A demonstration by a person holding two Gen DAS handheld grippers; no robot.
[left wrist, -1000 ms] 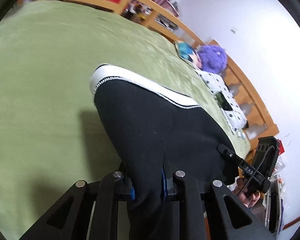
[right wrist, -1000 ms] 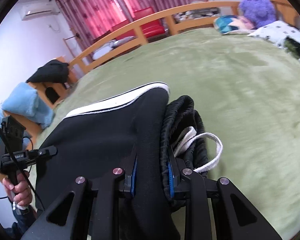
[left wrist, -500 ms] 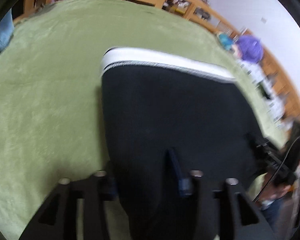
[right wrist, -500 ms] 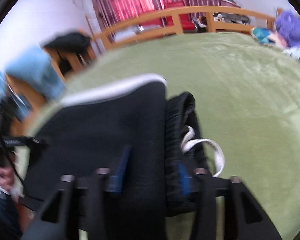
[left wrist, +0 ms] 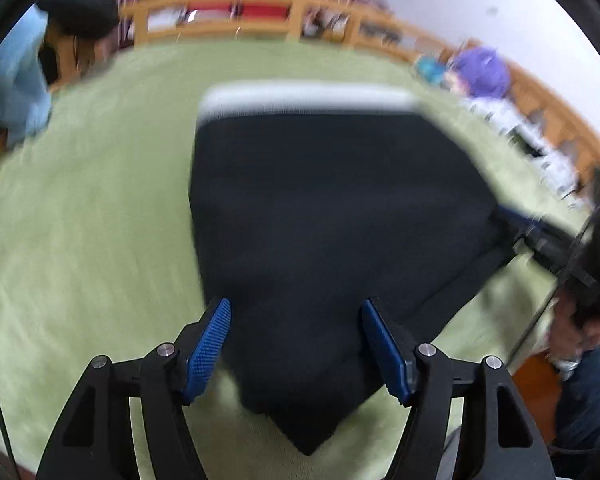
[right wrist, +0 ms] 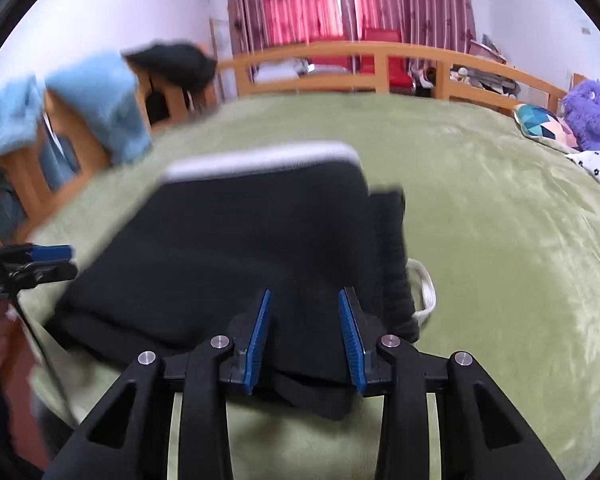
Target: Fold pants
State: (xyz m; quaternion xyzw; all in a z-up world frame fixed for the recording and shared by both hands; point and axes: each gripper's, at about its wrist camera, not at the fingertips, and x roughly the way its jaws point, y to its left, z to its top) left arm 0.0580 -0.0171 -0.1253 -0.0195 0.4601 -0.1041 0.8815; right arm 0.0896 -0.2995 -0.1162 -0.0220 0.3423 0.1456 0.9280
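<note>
Black pants (left wrist: 332,216), one pair, folded, one white band along the far end, lying on the green bed (left wrist: 80,240) near its front edge. Left tongs (left wrist: 296,344): apart, straddling one corner. Right tongs (right wrist: 305,336): apart, over the near fold. One white drawstring (right wrist: 426,288).

— What carries it all?
— A bed (right wrist: 500,240) under a green blanket (left wrist: 80,240), railed in wood.
— And on it?
— Black pants (right wrist: 240,248), folded, just ahead of the right gripper (right wrist: 305,338); far right, a purple plush toy (right wrist: 590,120), a patterned pillow (right wrist: 540,124).
</note>
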